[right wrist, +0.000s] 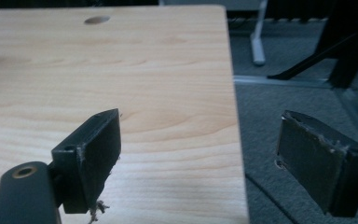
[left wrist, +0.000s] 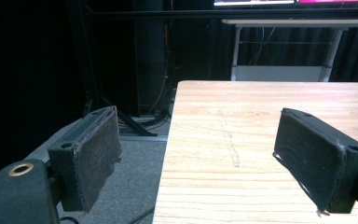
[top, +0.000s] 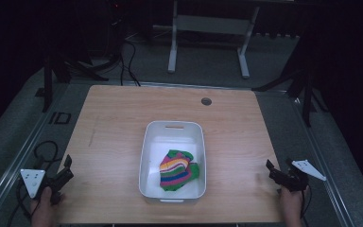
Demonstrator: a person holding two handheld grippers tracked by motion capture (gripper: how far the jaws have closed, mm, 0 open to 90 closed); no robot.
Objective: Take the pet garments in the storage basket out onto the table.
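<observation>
At the table's near corners, the left gripper (top: 67, 166) and right gripper (top: 270, 168) are held wide apart, empty. Inside the white bin (top: 150, 142) a striped cloth (top: 177, 169), seemingly folded, should be approached from above.

High view overhead, facing forward-down; gripper views low, close, sharing table (top: 123, 113) edges.
</observation>
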